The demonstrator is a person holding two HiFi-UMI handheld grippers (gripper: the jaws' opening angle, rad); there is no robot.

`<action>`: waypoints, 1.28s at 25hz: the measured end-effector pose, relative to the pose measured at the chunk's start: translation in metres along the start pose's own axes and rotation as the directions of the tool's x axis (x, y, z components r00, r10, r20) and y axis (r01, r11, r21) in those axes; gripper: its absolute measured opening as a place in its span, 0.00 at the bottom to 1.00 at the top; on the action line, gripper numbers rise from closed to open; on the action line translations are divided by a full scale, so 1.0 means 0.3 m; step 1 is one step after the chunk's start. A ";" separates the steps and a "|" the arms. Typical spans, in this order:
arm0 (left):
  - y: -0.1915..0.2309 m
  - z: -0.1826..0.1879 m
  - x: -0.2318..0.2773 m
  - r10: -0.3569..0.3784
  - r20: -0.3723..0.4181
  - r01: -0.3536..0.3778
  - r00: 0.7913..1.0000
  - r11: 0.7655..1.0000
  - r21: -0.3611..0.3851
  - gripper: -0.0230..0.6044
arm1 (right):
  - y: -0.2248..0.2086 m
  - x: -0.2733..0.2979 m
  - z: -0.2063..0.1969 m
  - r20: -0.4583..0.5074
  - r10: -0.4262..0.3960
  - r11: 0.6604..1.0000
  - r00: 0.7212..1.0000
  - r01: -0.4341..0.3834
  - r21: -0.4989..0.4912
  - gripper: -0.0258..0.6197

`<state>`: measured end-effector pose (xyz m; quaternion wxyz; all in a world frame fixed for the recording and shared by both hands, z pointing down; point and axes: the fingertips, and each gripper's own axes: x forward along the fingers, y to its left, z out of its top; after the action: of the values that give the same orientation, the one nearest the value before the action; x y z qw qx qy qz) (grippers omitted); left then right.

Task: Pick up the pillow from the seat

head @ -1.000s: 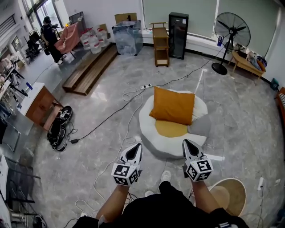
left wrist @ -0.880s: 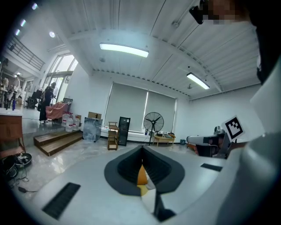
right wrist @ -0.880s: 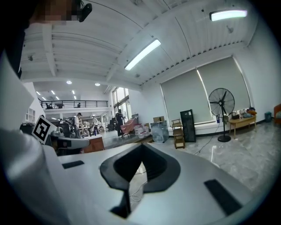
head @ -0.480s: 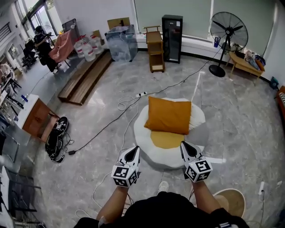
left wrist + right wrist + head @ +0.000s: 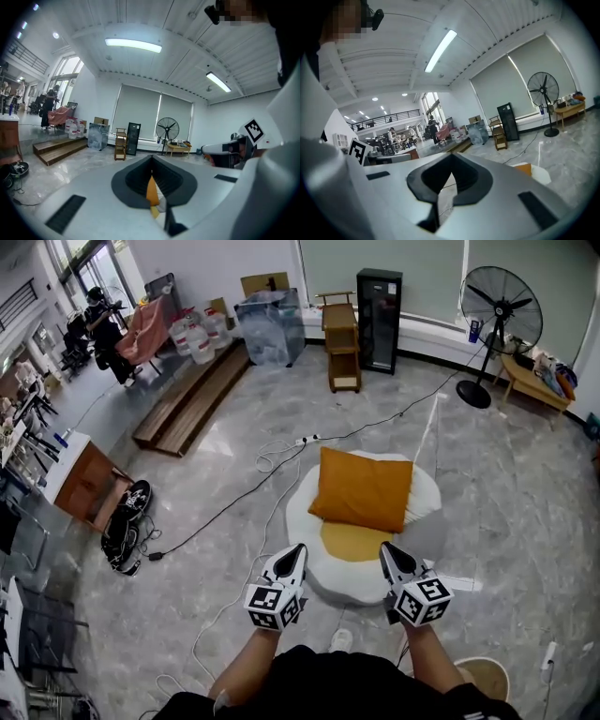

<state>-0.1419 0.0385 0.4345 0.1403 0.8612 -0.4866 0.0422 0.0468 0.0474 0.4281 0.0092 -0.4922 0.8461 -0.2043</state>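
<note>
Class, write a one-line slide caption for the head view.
Left gripper and right gripper, jaws shut and empty, hover before an orange square fabric pillow resting on a white round floor seat.

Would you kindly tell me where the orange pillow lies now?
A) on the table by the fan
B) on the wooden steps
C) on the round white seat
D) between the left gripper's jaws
C: the head view shows the orange pillow resting on the round white seat.
</note>
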 end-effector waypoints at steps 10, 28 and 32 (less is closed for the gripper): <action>0.057 -0.043 0.118 -0.008 -0.035 0.007 0.999 1.000 -0.029 0.05 | -0.070 0.103 -0.012 -0.038 -0.027 0.994 0.999 0.023 -0.103 0.05; 0.356 0.057 0.577 -0.034 -0.034 0.033 0.999 0.999 -0.023 0.05 | -0.278 0.529 0.089 -0.112 -0.092 0.991 0.989 0.080 -0.112 0.05; 0.408 0.049 0.663 -0.066 -0.067 0.065 0.996 0.998 -0.027 0.05 | -0.324 0.579 0.118 -0.067 -0.141 0.985 0.988 0.133 -0.109 0.05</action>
<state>-0.1429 -0.1896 0.4866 0.1686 0.8730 -0.4536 0.0606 0.0457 -0.1517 0.4625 -0.0618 -0.5412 0.8195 -0.1783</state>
